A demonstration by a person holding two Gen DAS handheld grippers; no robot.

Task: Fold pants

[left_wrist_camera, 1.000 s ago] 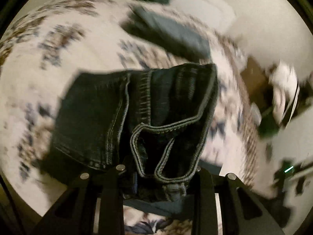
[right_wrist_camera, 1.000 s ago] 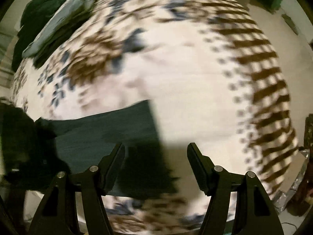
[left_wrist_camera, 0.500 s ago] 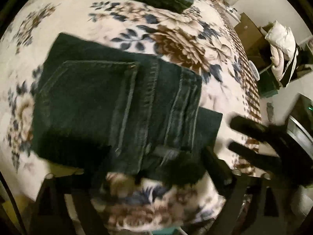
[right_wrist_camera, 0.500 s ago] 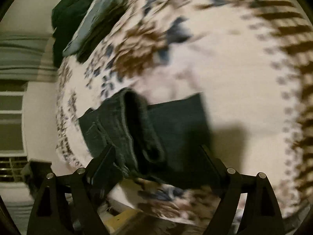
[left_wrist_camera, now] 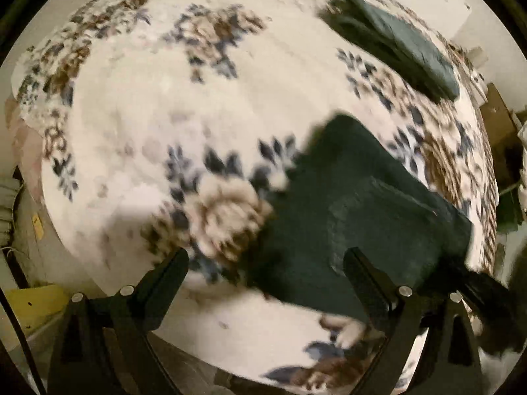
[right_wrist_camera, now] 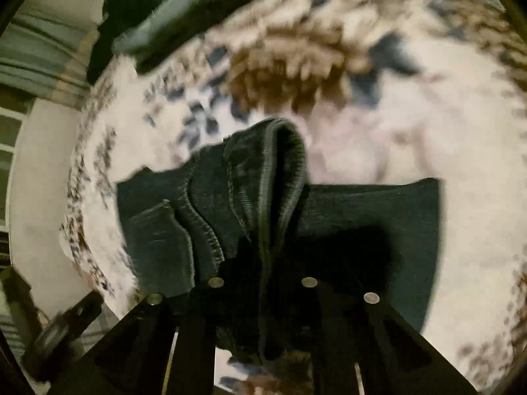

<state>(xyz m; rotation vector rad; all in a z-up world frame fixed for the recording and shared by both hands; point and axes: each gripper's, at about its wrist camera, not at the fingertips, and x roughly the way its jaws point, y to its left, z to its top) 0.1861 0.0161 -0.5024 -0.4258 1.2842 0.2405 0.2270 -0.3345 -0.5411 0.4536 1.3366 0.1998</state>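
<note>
Dark denim pants (left_wrist_camera: 355, 217) lie partly folded on a floral bedspread (left_wrist_camera: 197, 92). In the left wrist view my left gripper (left_wrist_camera: 266, 266) is open and empty above the bedspread, with the pants under its right finger. In the right wrist view my right gripper (right_wrist_camera: 263, 283) is shut on the pants (right_wrist_camera: 250, 197) at the waistband edge, and the bunched denim rises from between its fingers. A flat folded part of the pants lies to the right (right_wrist_camera: 378, 217). The right gripper's fingertips are hidden by denim.
A stack of folded dark garments (left_wrist_camera: 398, 46) lies at the far side of the bed, also in the right wrist view (right_wrist_camera: 184, 10). The bed's edge runs along the bottom left (left_wrist_camera: 108, 279). Furniture and clutter stand at the right (left_wrist_camera: 500, 151).
My left gripper has let go of the pants, opened and swung to the left. My right gripper has moved onto the waistband and shut on it.
</note>
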